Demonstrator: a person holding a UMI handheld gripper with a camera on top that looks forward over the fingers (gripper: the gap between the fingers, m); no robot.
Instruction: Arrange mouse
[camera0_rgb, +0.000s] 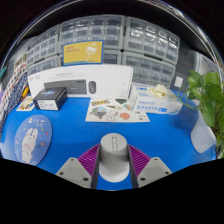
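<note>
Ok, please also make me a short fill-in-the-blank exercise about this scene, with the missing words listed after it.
1. The flat table top is covered in ___.
2. The small black box stands in front of the long ___ cardboard box.
3. A rounded grey object sits ___ the two fingers of the gripper.
4. The rectangular sign on the clear storage drawers is ___.

Missing words: blue; white; between; yellow

Smooth matt blue table (165, 140), glossy white cardboard keyboard box (80, 83).
</note>
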